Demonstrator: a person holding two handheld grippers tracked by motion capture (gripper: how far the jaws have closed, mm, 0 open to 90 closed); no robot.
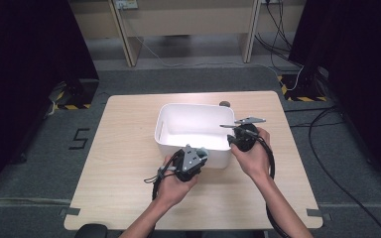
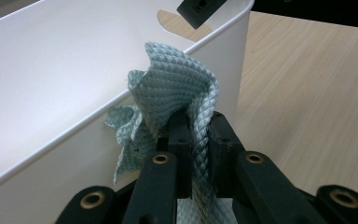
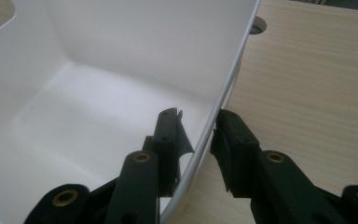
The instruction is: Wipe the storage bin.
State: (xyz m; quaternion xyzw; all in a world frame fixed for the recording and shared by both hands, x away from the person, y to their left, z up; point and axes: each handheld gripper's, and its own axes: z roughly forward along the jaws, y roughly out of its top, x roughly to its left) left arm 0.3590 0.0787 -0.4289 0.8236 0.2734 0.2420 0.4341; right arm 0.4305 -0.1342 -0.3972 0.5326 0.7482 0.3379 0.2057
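A white plastic bin point(image 1: 193, 105) stands in the middle of the wooden table point(image 1: 124, 148). My left gripper point(image 1: 201, 154) is at the bin's near wall. In the left gripper view, the left gripper point(image 2: 200, 126) is shut on a pale teal waffle-weave cloth point(image 2: 177, 88), which bunches up above the jaws against the bin's outer wall point(image 2: 65, 70). My right gripper point(image 1: 234, 139) is at the bin's right side. Its jaws straddle the bin's wall point(image 3: 121, 93), one inside and one outside, and the right gripper point(image 3: 198, 126) is shut on that wall.
A small grey round fitting point(image 1: 224, 104) lies on the table behind the bin's back right corner. Bare tabletop point(image 3: 307, 74) stretches to the right of the bin. Cables and desk legs lie on the floor beyond the table.
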